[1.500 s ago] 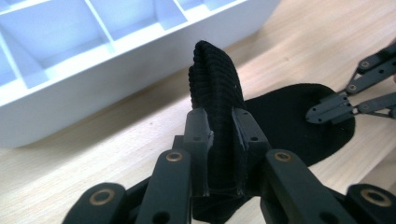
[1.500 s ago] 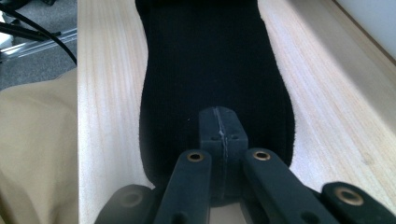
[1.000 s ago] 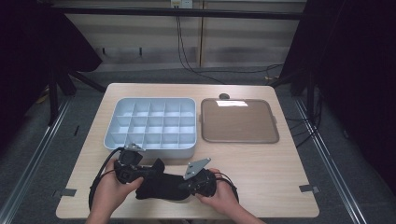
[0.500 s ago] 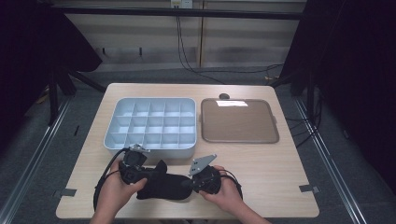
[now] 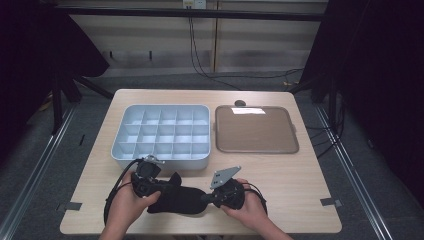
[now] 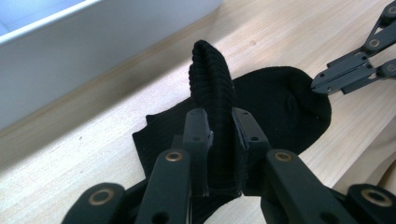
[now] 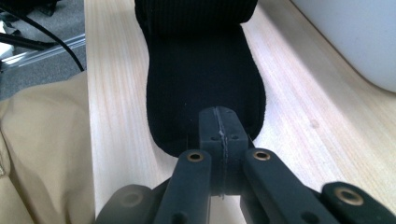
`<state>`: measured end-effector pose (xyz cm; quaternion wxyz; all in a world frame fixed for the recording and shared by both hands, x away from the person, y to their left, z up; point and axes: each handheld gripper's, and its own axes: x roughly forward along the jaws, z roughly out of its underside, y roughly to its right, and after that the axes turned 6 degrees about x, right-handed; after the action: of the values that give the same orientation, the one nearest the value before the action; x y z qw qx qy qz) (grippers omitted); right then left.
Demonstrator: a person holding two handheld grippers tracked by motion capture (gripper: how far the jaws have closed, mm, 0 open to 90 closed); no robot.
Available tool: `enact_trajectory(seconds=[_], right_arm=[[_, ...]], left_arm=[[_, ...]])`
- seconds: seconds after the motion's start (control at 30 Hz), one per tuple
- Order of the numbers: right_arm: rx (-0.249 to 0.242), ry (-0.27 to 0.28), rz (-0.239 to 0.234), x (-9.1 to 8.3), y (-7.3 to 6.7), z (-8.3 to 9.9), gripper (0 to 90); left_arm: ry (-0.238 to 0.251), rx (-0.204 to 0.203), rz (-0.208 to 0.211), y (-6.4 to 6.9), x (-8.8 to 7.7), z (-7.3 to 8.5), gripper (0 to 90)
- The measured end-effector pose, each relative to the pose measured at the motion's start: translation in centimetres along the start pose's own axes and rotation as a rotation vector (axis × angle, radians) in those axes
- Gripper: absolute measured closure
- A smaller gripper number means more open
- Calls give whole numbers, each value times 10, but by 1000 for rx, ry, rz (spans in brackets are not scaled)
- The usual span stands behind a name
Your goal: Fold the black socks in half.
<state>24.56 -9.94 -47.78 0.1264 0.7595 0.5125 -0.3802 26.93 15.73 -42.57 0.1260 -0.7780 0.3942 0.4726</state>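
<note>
High view shows us folding the black sock (image 5: 180,199) on the bench (image 5: 300,175) (left claw (image 6: 219,140) clamped on its ribbed cuff, right claw (image 7: 219,135) pinching its toe); next, carry cuff toward toe.

Near strip of table (image 5: 300,195) holds black sock (image 5: 182,199), stretched between left gripper (image 5: 159,186) and right gripper (image 5: 207,198); both jaws pinch it. Just beyond, near wall of compartment box (image 5: 160,161) stands as barrier; gap between sock and box narrow, seen also in left gripper view (image 6: 84,56). Far right: flat brown tray (image 5: 256,129), low, hand can pass over. Thin open lane between box and tray. Bare wood at near right, wide passage. Left edge strip narrow. Cables (image 5: 112,197) loop beside left hand.
</note>
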Motion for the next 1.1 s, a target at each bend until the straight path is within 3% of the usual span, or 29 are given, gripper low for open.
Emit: enact_trajectory(seconds=[0.47, 0.67, 1.1], right_arm=[[-21, -57, 7, 20, -4, 0, 900], [-8, -22, 0, 25, -4, 1, 900], [-26, -9, 14, 27, -5, 0, 900]], left_arm=[[-16, 51, 40, 17, 17, -8, 768], [-24, 57, 57, 21, 23, -9, 769], [-47, 56, 83, 24, 36, -7, 764]])
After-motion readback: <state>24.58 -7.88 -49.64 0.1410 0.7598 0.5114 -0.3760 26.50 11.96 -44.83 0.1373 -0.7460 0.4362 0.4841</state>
